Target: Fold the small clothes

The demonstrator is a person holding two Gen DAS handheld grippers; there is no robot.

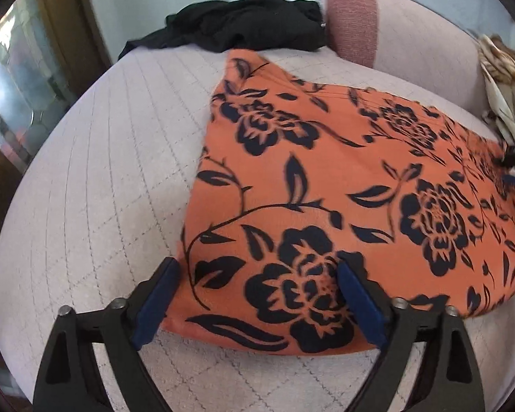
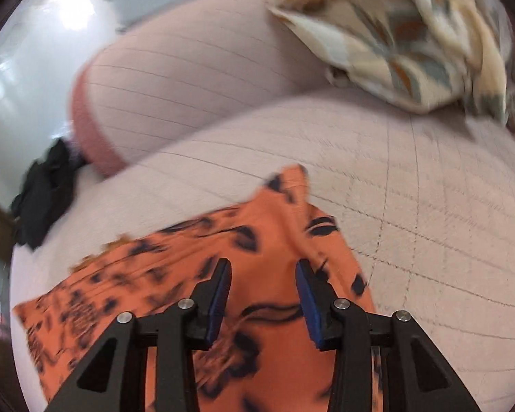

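Left wrist view: orange floral garment (image 1: 343, 185) lies spread on the quilted pink cushion (image 1: 96, 178), near edge just ahead of the camera. Left gripper (image 1: 257, 295) stands spread wide, fingers straddling the garment's near corner; pads not pressing cloth. Black garment (image 1: 243, 25) bunched at the cushion's far edge, beside a pink bolster (image 1: 353, 17). Patterned cream cloth (image 1: 504, 92) cut off at right edge. A dark object at right border, over the orange cloth, too cropped to identify.

Right wrist view: frame blurred. Right gripper (image 2: 262, 295) partly open over the orange floral garment (image 2: 264, 233); nothing visibly pinched. Contact with cloth cannot be told. Patterned cream cloth (image 2: 405, 37) top right, cropped. Black garment (image 2: 41, 192) at left, smeared.
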